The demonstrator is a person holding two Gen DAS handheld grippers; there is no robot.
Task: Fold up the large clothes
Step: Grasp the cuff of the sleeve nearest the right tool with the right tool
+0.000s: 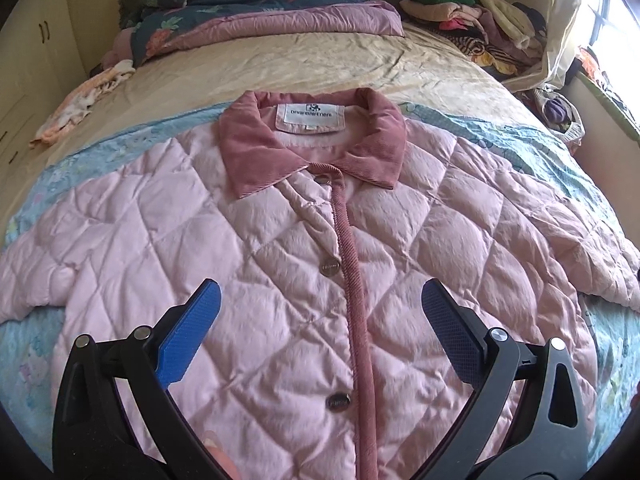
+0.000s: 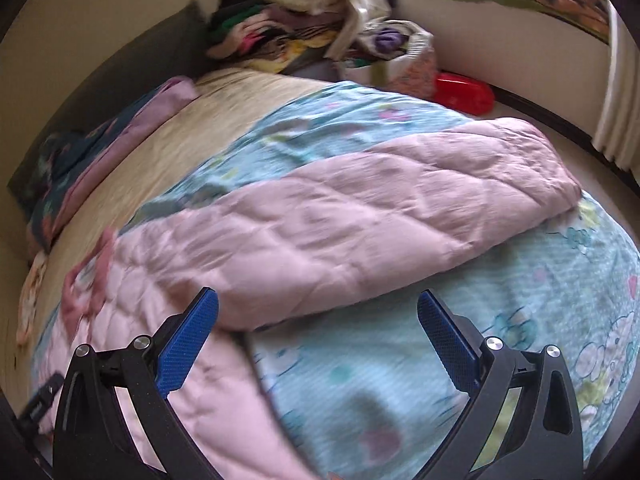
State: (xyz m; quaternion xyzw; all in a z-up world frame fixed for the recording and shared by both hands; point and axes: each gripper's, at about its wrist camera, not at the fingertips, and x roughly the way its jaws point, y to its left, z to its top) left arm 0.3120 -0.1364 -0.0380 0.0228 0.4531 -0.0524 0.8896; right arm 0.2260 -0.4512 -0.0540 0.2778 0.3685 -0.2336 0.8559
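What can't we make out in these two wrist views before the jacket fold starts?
- Jacket hem: cut off by the bottom edge and the left claw in the left wrist view.
- Left sleeve cuff: runs off the left edge there.
- Right sleeve cuff detail: smeared by motion blur in the right wrist view; the open right claw hangs over it.
- Collar label text: too small to read with certainty.
- Clothes pile: single items too tangled to separate.

Pale pink diamond-quilted jacket [image 1: 280, 264], dusty-rose corduroy collar [image 1: 256, 148], light blue cartoon-print sheet [image 2: 400, 380], blue-padded tongs [image 1: 320, 300]
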